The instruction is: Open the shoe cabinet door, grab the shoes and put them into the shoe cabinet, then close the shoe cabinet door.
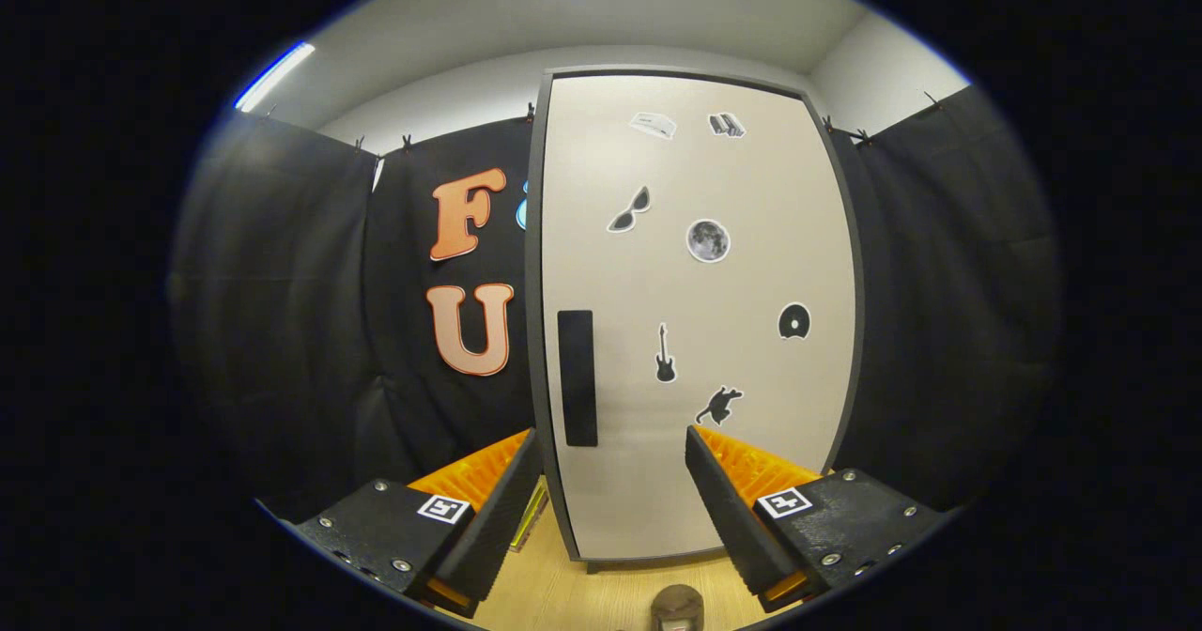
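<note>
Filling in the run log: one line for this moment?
phase: approach | shoe cabinet door: shut | handle: ahead of jaws | gripper: open, empty

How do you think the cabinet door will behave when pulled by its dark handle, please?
The door looks like a flat rigid panel, so it should swing, not flex. The handle sits near one edge, suggesting hinges opposite. The recess may offer little grip. The tool is open before it.
</note>
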`<state>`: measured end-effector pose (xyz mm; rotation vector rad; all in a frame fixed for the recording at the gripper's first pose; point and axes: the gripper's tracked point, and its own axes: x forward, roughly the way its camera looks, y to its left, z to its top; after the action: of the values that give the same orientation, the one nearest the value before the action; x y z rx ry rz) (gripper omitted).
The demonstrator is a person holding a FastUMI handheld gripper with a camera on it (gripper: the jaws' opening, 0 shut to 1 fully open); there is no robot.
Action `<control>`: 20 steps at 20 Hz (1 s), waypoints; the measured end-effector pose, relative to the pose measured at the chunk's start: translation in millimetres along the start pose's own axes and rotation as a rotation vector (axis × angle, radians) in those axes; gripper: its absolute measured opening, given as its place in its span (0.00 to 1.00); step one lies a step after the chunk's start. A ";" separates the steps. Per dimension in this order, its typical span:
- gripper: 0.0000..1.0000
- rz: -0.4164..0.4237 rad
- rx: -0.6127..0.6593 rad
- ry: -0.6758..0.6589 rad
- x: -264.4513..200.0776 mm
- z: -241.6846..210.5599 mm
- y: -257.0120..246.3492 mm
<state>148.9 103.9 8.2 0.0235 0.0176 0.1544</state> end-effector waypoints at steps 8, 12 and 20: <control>0.96 0.027 -0.012 -0.021 57.7 6.2 18.3; 0.95 0.018 -0.007 -0.021 80.5 3.9 19.3; 0.74 0.015 0.015 -0.013 111.1 -2.1 22.4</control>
<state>255.2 143.2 4.9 0.0392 0.0055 0.1690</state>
